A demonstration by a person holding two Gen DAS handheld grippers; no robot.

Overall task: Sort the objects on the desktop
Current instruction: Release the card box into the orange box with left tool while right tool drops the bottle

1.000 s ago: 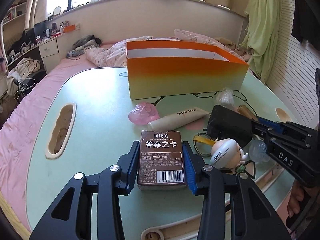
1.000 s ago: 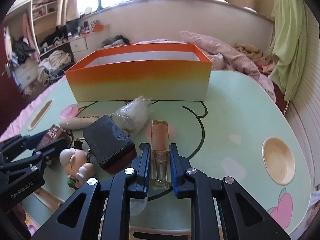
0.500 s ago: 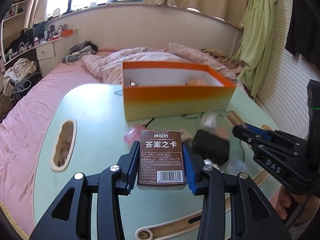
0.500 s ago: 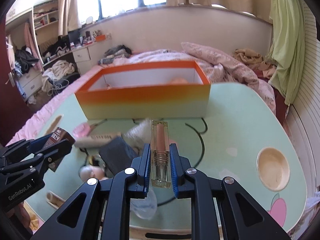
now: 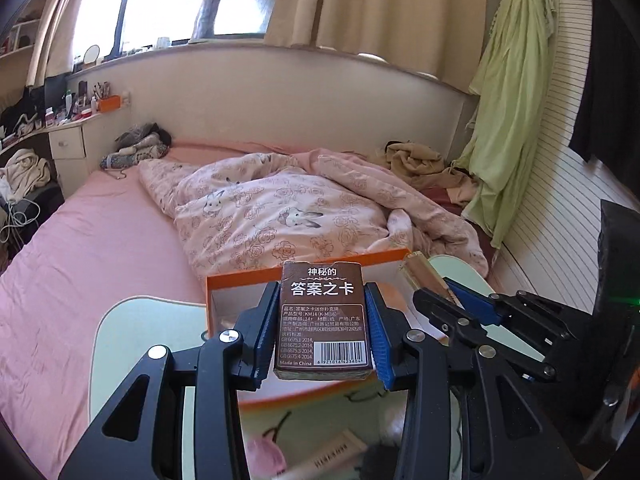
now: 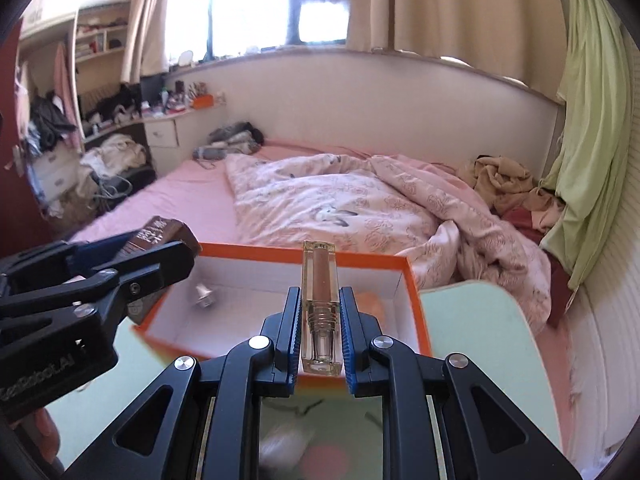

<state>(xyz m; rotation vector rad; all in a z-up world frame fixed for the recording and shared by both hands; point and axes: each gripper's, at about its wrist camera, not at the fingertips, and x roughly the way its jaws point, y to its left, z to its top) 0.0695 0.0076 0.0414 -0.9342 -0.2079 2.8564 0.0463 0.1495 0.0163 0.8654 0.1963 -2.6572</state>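
The left gripper (image 5: pixel 323 328) is clenching one brown card box (image 5: pixel 322 322) between its blue pads, holding it upright in the air with the barcode end nearest the camera. The right gripper (image 6: pixel 320 330) is clamping one clear lip gloss tube (image 6: pixel 320 304), its cap end pointing away from the camera. Each tool is squeezing its load by the flat sides, the jaws closed down to the width of what they are carrying.

Both grippers are hanging side by side over the near wall of one orange box (image 6: pixel 360 258), which is sitting toward the far edge of the pale green desk (image 6: pixel 476 320). Inside that box a small silvery object (image 6: pixel 203 296) and something peach-coloured (image 6: pixel 370 302) are lying on the white floor; both are too blurred to name.

Below the left gripper, on the desk near its front edge, one pink blurred item (image 5: pixel 262 454) and one cream tube (image 5: pixel 332 454) are lying just beside each other.
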